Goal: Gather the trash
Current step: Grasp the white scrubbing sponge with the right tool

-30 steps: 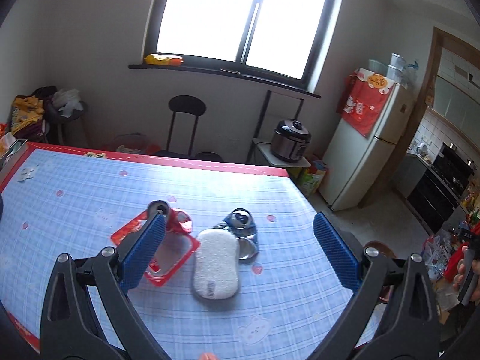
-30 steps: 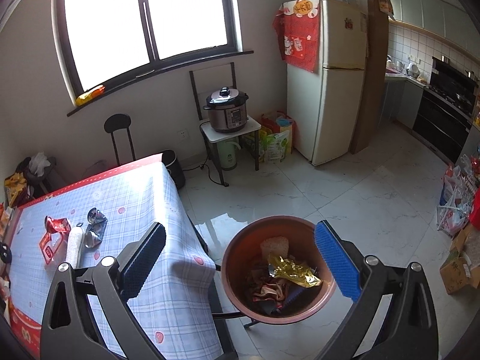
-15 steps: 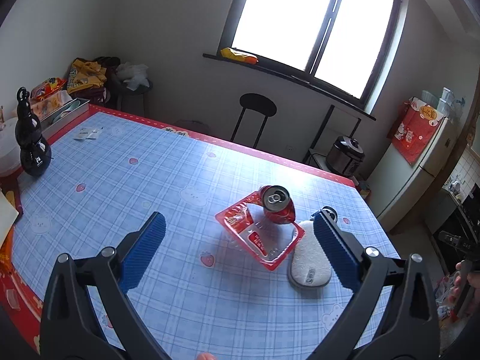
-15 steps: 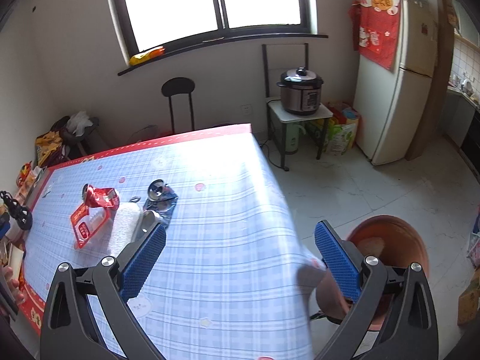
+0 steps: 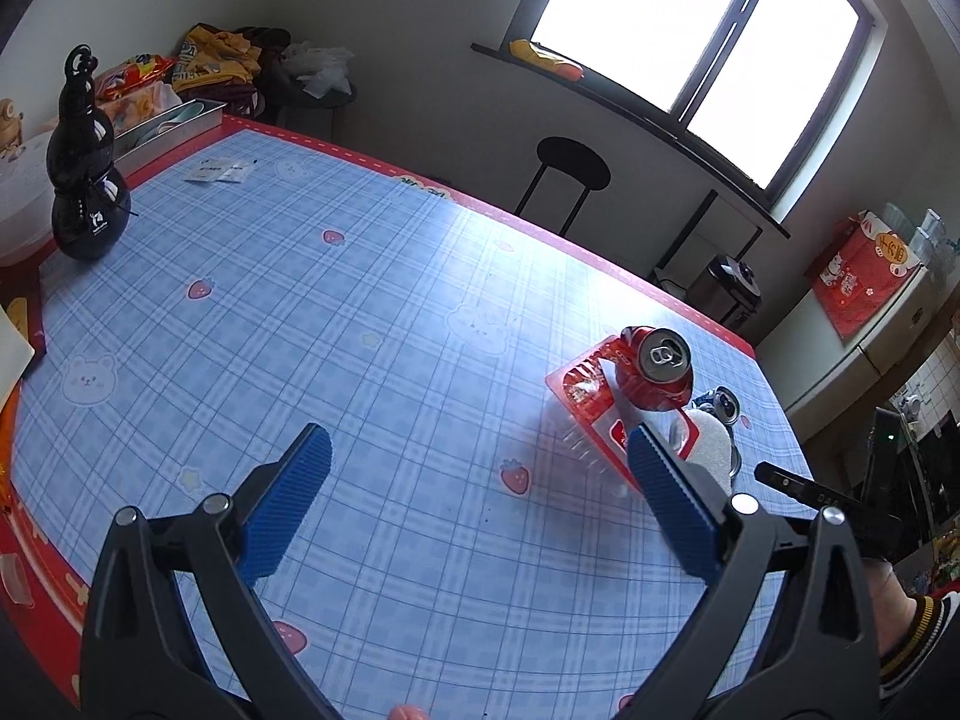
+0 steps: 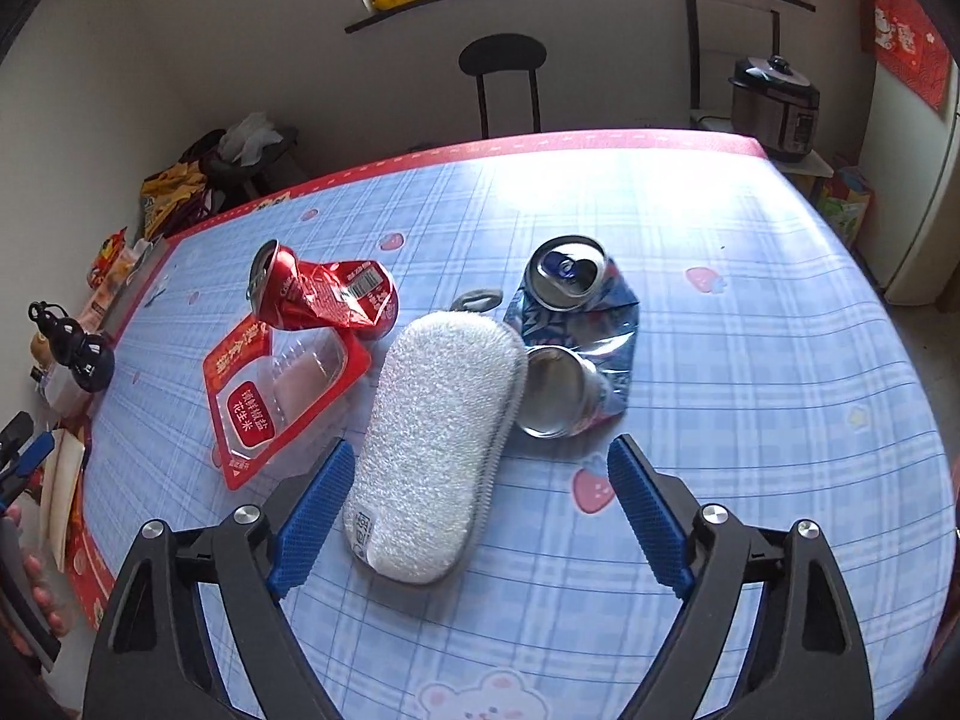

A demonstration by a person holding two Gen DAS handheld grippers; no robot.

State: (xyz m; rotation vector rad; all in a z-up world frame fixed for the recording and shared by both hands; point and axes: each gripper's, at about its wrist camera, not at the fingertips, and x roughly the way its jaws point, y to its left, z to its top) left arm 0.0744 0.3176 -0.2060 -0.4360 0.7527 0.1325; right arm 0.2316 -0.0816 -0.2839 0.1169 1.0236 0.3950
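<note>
The red tray (image 6: pixel 282 384) carries white Chinese characters on a red panel, roughly legible as 花生米 with a second column beside it; more white characters run along its far-left corner. The red can (image 6: pixel 327 297) shows a barcode label on its crumpled side, and its brand script is too creased to read. The blue can (image 6: pixel 576 324) has white lettering that cannot be made out. A small printed tag sits at the near end of the white sponge (image 6: pixel 435 438), its text too small to read.

All four lie together on the blue checked table (image 6: pixel 750 360): the tray at left, the red can on the tray's far end, the sponge in the middle touching the tray, the crushed blue can just right of the sponge.

The right gripper (image 6: pixel 474 516) is spread wide and holds nothing; its left finger sits just beside the sponge's near end.

The left gripper (image 5: pixel 480 504) is also wide apart and empty, above bare table, with its right finger in front of the tray.
</note>
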